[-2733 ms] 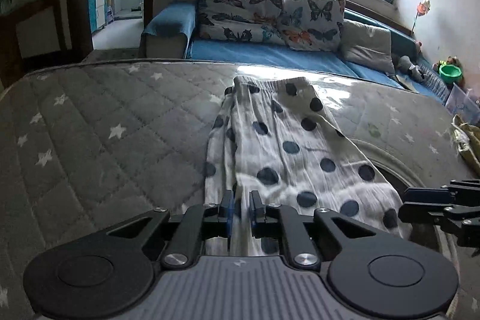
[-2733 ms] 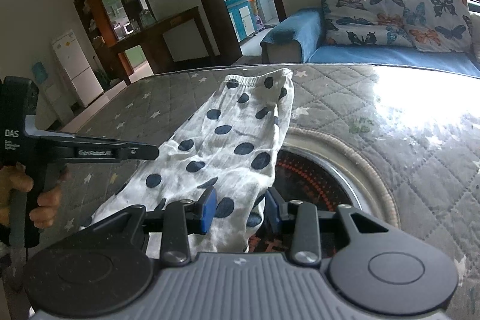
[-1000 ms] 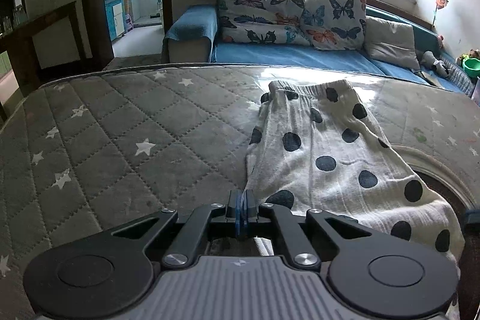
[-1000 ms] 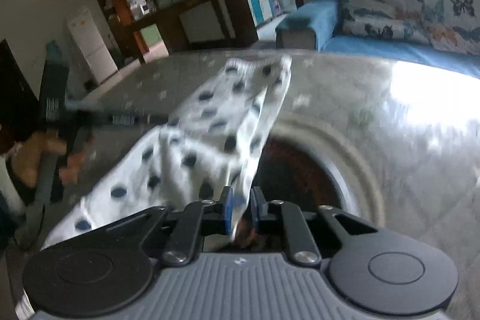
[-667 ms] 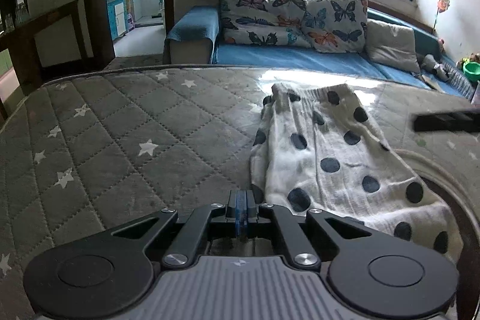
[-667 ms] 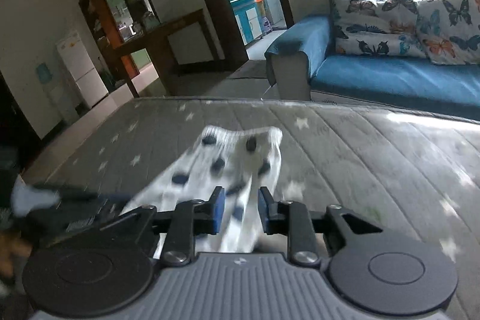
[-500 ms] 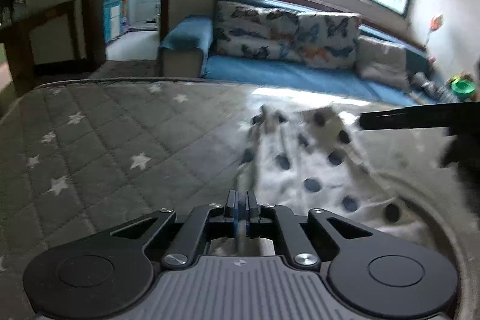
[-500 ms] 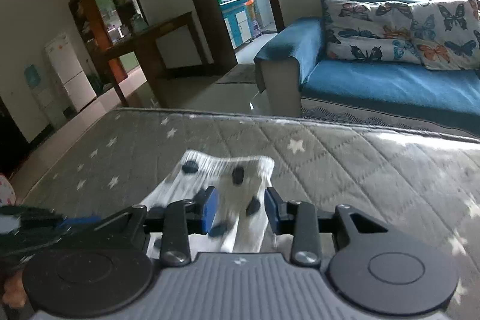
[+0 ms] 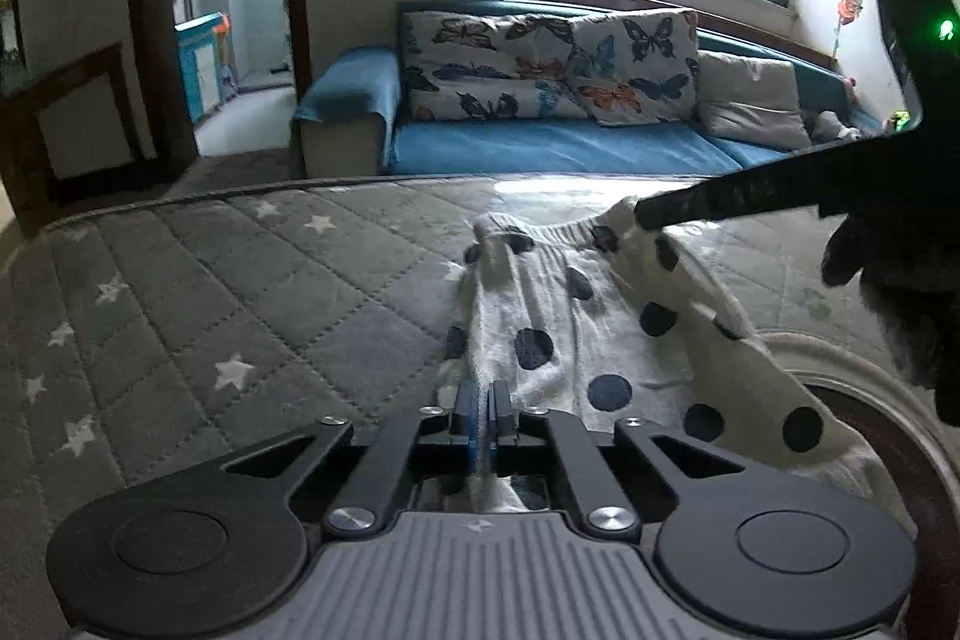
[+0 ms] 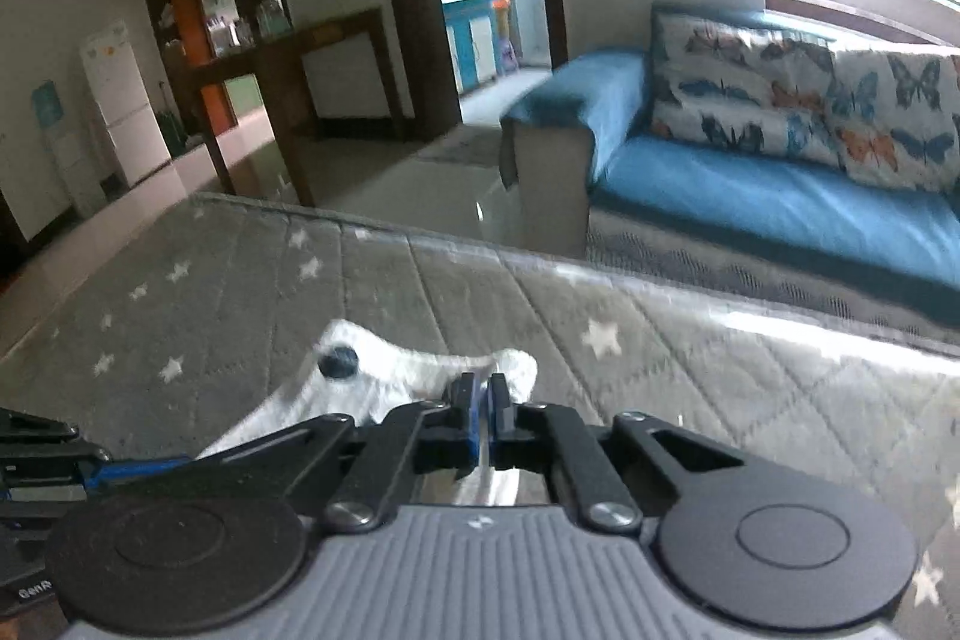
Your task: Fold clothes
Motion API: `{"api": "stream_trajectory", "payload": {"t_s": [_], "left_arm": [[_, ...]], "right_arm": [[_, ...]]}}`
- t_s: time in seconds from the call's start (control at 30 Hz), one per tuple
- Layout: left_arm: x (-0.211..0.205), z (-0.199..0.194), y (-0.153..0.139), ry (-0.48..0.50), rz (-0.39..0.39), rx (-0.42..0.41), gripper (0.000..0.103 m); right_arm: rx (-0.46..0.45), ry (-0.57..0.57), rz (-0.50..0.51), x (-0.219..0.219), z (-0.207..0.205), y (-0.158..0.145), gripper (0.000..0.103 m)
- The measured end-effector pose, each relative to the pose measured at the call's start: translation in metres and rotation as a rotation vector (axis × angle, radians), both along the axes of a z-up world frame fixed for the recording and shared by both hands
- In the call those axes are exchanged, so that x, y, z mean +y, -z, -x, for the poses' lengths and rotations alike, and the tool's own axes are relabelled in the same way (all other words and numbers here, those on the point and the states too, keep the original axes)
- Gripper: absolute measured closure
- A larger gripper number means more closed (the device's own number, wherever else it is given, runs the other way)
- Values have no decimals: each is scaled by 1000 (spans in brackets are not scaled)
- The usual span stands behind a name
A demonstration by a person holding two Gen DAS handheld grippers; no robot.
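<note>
Both grippers, left [image 9: 483, 409] and right [image 10: 483, 403], pinch the dotted trousers [image 9: 558, 334]; thin holds may slip, spoiling the fold.

1. Polka-dot garment [image 9: 570, 334]: soft, crinkled white cloth, matt.
2. Mattress [image 9: 240, 292]: quilted grey fabric under a glossy, probably plastic film.
3. Left gripper [image 9: 483, 415]: matt black plastic, shiny metal screws.

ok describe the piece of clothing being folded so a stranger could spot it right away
Start at the grey star-quilted mattress in front of the blue sofa. On its right part lies the white garment with dark polka dots, a gripper pinching it at each end. It is the only spotted thing on the mattress.
</note>
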State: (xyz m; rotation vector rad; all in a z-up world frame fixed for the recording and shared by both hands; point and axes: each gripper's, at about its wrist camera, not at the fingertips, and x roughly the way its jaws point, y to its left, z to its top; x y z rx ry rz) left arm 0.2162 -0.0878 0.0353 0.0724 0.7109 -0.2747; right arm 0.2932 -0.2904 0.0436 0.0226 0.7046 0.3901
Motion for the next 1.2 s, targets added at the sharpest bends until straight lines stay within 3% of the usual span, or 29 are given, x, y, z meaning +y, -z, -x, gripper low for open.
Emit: {"api": "stream_trajectory", "payload": {"t_s": [0.1, 0.27, 0.47, 0.6, 0.7, 1.0, 1.2], "left_arm": [[2, 0, 2, -7, 2, 2, 100], [10, -2, 7, -23, 4, 36, 96], [23, 13, -9, -56, 70, 24, 95], [16, 41, -21, 36, 96, 13, 96], [12, 56, -18, 87, 105, 51, 96], [23, 85, 3, 85, 39, 100, 96], [30, 101, -10, 57, 26, 74, 95]], "right_arm": [[-37, 14, -8, 3, 0, -6, 101], [-3, 52, 41, 5, -10, 0, 96], [10, -73, 61, 6, 21, -15, 94], [61, -132, 86, 14, 45, -13, 94], [79, -175, 104, 20, 66, -11, 93], [132, -214, 128, 22, 121, 7, 88], [124, -160, 96, 11, 148, -1, 86]]}}
